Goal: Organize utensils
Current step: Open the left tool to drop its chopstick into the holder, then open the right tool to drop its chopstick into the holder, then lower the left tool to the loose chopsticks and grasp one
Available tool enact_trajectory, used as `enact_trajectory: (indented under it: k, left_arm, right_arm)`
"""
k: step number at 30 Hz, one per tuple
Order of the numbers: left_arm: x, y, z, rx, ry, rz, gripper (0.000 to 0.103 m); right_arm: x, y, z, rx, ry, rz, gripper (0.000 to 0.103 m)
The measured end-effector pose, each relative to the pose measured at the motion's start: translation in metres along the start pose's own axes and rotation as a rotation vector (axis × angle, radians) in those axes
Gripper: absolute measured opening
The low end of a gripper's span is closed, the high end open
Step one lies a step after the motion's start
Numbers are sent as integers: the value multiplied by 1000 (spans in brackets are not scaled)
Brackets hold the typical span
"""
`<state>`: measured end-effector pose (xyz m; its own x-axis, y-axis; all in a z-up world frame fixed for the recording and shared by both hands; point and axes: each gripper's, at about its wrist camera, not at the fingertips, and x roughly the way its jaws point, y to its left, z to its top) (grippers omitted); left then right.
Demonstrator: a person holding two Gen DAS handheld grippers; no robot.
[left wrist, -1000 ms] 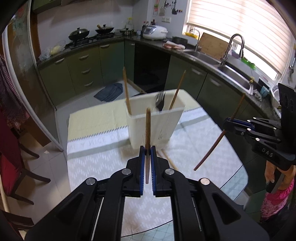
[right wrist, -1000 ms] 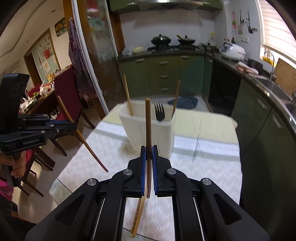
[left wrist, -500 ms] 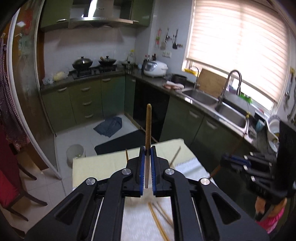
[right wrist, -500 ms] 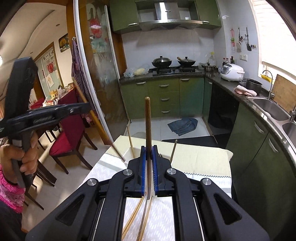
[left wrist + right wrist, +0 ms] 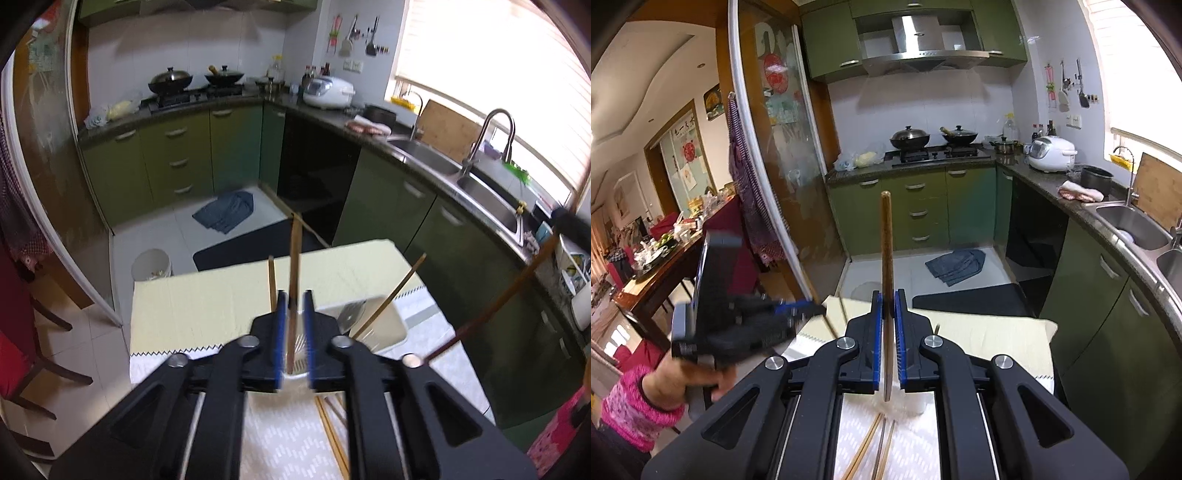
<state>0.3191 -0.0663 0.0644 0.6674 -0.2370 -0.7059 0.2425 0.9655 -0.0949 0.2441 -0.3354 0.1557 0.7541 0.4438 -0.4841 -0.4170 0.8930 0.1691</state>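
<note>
In the left wrist view my left gripper [image 5: 294, 295] hangs over the white utensil holder [image 5: 397, 326]. Its jaws are opening, and a brown chopstick [image 5: 295, 258] stands loose between the pads with a gap on each side. The holder has two chopsticks [image 5: 400, 286] and a metal utensil [image 5: 349, 314] in it. My right gripper [image 5: 887, 295] is shut on another upright brown chopstick [image 5: 886, 240], raised above the table. That chopstick [image 5: 498, 299] shows slanted at the right of the left wrist view. The left gripper [image 5: 798, 310], blurred, sits at the left of the right wrist view in a person's hand [image 5: 683, 376].
Loose chopsticks [image 5: 868, 450] lie on the patterned tablecloth [image 5: 288, 443] in front of the holder. A yellow mat [image 5: 207, 302] covers the table's far end. Green cabinets, a sink [image 5: 487, 195] and a stove stand beyond; red chairs are to the left.
The left gripper's jaws have parted from its chopstick, and it has moved over the holder and now looks down on it. The right gripper has risen with its chopstick.
</note>
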Motion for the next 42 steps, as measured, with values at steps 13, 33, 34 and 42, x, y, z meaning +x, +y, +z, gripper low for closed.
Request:
enact_trajectory:
  k: [13, 33, 34, 42]
  left_arm:
    - [-42, 1, -36, 37, -42, 8, 55]
    - [12, -19, -123, 19, 230, -38, 55]
    - [20, -21, -128, 15, 253, -39, 55]
    - [86, -34, -164, -31, 407, -17, 55]
  right_arm:
    - [88, -17, -6, 43, 54, -84, 7]
    - [52, 0, -71, -24, 63, -56, 21]
    - [40, 1, -82, -29, 61, -51, 21]
    - [-1, -26, -186, 53, 126, -56, 21]
